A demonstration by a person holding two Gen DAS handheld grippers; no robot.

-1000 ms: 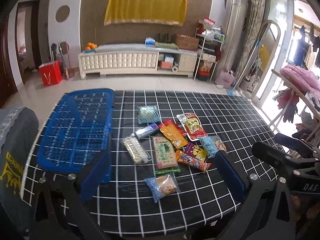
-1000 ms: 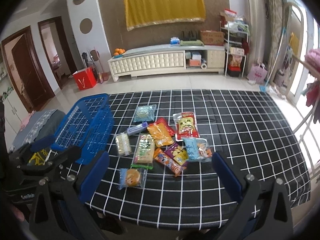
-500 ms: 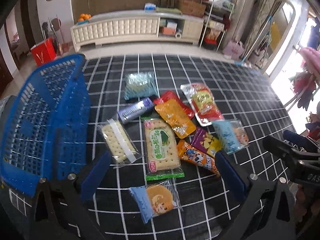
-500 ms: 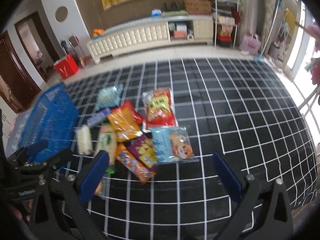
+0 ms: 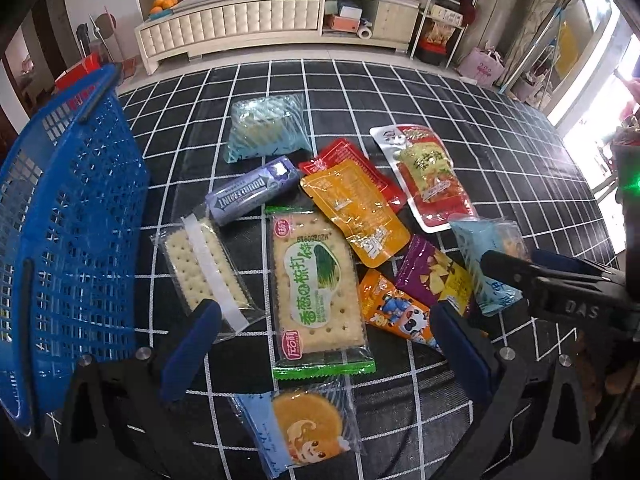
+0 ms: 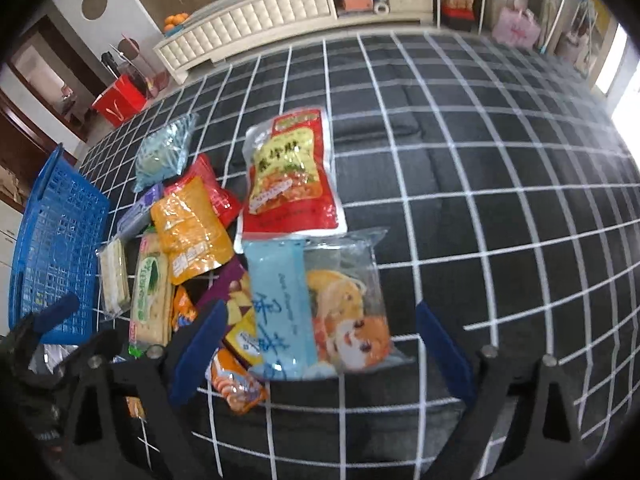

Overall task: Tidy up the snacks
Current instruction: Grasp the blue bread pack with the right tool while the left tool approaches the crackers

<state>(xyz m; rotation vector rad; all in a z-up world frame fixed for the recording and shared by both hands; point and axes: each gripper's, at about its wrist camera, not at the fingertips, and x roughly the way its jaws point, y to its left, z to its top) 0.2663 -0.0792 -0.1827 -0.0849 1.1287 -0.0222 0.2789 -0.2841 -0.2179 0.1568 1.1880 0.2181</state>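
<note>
Several snack packs lie in a heap on the black checked tablecloth (image 6: pixel 480 160). My left gripper (image 5: pixel 324 340) is open, low over the green cracker pack (image 5: pixel 316 288), which lies between its blue fingers without touching them. Left of that heap stands the blue mesh basket (image 5: pixel 68 220). My right gripper (image 6: pixel 320 350) straddles the light blue cartoon pack (image 6: pixel 316 300); its jaws are closing, and the pads stand clear of the pack. A red pouch (image 6: pixel 292 176) lies just beyond it.
A clear cracker pack (image 5: pixel 204 268), a purple gum pack (image 5: pixel 252 192), an orange pouch (image 5: pixel 356 212) and a blue cake pack (image 5: pixel 304 428) surround the green pack. The right gripper's black frame (image 5: pixel 560 280) is close on the right. The cloth's right half is bare.
Both grippers have dropped and tipped down toward the snack heap, so the packs look much larger. The right one now frames the light blue pack, the left the green cracker pack.
</note>
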